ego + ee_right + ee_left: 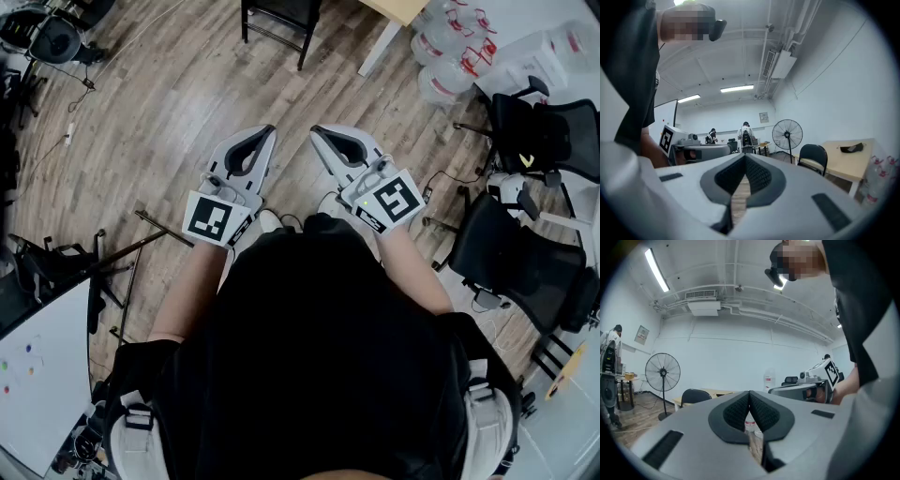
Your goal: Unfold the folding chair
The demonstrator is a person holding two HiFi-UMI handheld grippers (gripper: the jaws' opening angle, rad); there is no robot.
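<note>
Standing over grey-brown wood-plank floor (187, 112). Likely target sitting straight ahead: black metal-framed chair (281, 11) beside pale wooden table (403, 9), well apart from both grippers. Holding white left gripper (269, 131) and white right gripper (316, 130) level, jaws pressed together, gripping nothing. Suggesting: closing the gap first, opening jaws, pinning backrest with one, pulling seat edge with the other. Counting: one such chair, two black mesh office chairs (511, 253), two grippers.
</note>
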